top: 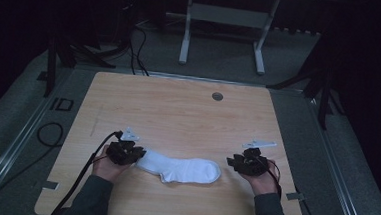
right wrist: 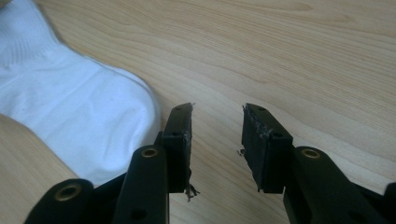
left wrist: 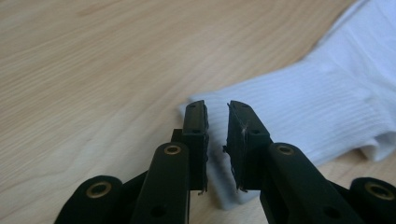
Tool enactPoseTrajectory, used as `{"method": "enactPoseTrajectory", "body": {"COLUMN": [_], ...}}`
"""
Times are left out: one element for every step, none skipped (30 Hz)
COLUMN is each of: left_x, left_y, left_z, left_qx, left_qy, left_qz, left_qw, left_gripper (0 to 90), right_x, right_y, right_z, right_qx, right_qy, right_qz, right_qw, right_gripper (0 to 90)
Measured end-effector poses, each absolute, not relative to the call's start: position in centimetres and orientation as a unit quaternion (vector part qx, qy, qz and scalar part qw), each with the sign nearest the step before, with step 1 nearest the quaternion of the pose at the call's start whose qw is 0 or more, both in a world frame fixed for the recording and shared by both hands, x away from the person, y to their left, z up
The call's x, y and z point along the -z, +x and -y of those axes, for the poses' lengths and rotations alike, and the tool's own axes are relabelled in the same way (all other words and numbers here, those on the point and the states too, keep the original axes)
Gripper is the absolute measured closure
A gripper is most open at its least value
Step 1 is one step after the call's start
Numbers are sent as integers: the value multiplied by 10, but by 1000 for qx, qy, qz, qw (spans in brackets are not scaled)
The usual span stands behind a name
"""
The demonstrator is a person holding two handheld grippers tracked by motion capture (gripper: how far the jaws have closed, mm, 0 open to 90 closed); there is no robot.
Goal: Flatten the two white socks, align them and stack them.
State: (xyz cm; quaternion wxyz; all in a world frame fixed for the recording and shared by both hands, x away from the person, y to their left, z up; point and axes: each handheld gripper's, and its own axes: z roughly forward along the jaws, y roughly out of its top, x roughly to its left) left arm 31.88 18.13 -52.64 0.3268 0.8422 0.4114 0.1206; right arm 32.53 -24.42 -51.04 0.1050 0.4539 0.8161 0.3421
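Item: 1 white sock (top: pixel 179 169), ribbed at the cuff, lying flat in the lower centre of the high view on a light wooden table (top: pixel 178 112). Cuff end points to frame left, toe end to frame right.

Left gripper (top: pixel 134 154): at the cuff end, lower left of the high view. In the left gripper view its gripper (left wrist: pixel 217 140) stands with jaws narrowly parted, the cuff edge of the sock (left wrist: pixel 299 102) lying between and beneath them. No cloth is pinched yet.

Right gripper (top: pixel 231 162): lower right of the high view, just beside the toe but apart from it. In the right gripper view its gripper (right wrist: pixel 217 144) has jaws moderately apart over bare wood, the sock (right wrist: pixel 79 116) toe at frame left, outside the gap.

Step in hand, as judged: approach to both ends of the sock, prior to grasping.

Next move calls for: left jaws to close on the cuff edge; right gripper to shift toward the toe before closing.

Markings: "ID" (top: pixel 61 104) reads on the floor at frame left. No brand or label readable on the sock.
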Motion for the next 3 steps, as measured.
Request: {"method": "enactPoseTrajectory", "body": {"left_x": [526, 526, 526], "left_y": [319, 320, 320], "left_z": [-183, -186, -188], "left_qx": [-123, -126, -128], "left_qy": [840, 838, 835], "left_qz": [-415, -419, -423], "left_qw": [326, 327, 326], "left_gripper": [776, 775, 774], "right_x": [511, 512, 512], "right_y": [326, 326, 327], "right_z": [245, 245, 246], "right_qx": [-342, -340, -339], "right_qy": [455, 456, 457], "right_qz": [-816, -815, -816], "right_qw": [105, 106, 106], "right_gripper": [625, 626, 626]}}
